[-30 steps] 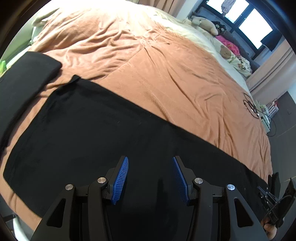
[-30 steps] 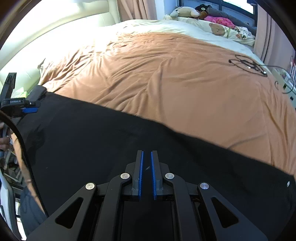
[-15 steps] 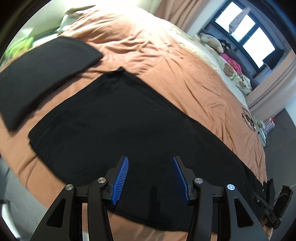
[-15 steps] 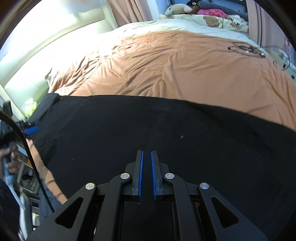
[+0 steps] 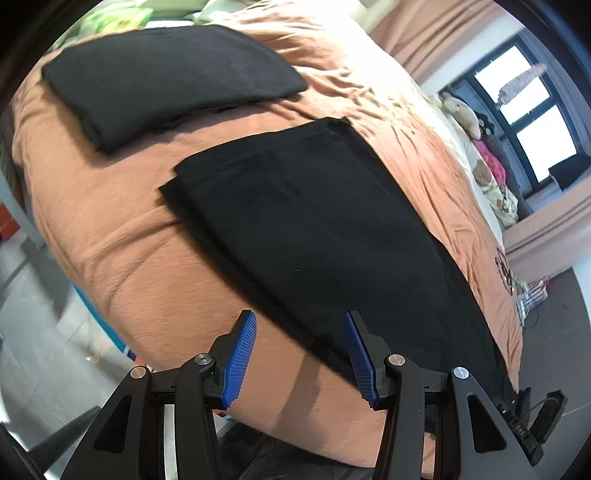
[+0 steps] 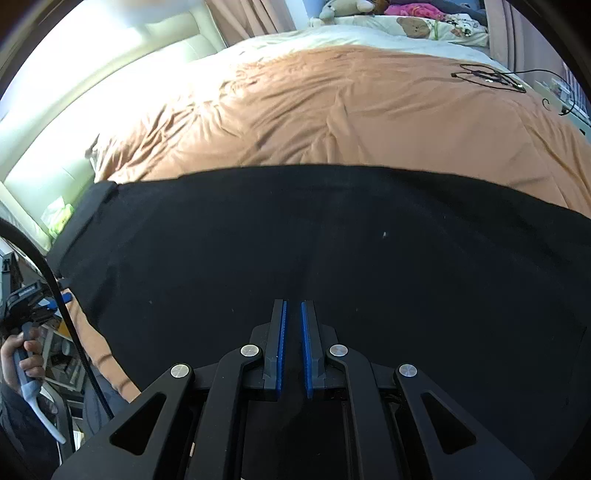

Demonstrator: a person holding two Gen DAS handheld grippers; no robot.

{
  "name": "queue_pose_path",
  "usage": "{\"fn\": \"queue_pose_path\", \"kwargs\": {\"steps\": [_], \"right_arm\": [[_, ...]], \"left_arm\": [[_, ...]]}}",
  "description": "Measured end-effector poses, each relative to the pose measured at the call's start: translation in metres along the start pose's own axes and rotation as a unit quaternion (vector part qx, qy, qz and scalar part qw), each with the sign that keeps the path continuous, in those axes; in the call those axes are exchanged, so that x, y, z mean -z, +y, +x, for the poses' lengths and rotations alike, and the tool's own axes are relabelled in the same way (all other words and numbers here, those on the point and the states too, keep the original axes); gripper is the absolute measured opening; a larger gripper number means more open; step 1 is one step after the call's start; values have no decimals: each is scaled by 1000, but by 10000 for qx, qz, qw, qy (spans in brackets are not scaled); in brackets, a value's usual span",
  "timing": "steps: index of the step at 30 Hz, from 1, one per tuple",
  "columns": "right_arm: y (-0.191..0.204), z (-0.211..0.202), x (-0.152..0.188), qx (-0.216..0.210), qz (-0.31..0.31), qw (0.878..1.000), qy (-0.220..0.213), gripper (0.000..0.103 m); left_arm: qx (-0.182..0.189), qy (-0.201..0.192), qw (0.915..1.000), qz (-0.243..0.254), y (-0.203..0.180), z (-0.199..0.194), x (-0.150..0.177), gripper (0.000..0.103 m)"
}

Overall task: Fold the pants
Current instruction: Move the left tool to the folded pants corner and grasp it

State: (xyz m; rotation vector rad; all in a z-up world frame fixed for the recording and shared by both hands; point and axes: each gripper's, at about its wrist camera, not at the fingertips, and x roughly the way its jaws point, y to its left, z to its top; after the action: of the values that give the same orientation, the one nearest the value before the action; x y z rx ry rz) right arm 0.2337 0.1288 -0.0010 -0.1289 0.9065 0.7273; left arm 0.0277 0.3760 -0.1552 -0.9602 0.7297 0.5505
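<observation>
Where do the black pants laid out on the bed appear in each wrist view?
Left wrist: the black pants run diagonally from centre to lower right.
Right wrist: the black pants fill the lower half.
Shared landmark: the teddy bear at the bed's far end.

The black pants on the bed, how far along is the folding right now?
Done: the black pants lie flat as one long strip on the orange bedspread; another folded black garment sits beyond. In hand: nothing; left gripper is open above the near edge, right gripper shut and empty. Left: folding them shorter.
</observation>
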Motion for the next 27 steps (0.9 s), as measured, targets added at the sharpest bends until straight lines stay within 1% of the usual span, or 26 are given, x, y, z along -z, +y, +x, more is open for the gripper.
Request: {"fn": "queue_pose_path", "kwargs": {"steps": [5,8,13,15,19,22,23,27], "right_arm": [[0,10,5,2,154,9997,173,5],[-4,18,12,-88,372,9986,359,5],[-6,17,11,-100,457,9982,383,5],[-7,17,13,-146,515,9978,390,5],[-7,17,14,-199,531,9976,389,5],[-8,19,13,-229,552,9973,419,5],[-8,19,12,-263,587,9970,422,5],[-11,19,16,-383,683,9961,414,5]], "left_arm": [[348,13,9988,-354,18,-2,-5,52],[445,26,9979,-459,23,-1,-11,52],[562,55,9966,-595,32,3,-21,52],[575,8,9961,-670,35,2,-24,52],[433,-236,9952,-845,45,-5,-28,52],[485,-213,9943,-926,51,-2,-31,52],[489,-222,9943,-919,51,-1,-32,52],[462,-484,9943,-831,52,4,-39,52]]}}
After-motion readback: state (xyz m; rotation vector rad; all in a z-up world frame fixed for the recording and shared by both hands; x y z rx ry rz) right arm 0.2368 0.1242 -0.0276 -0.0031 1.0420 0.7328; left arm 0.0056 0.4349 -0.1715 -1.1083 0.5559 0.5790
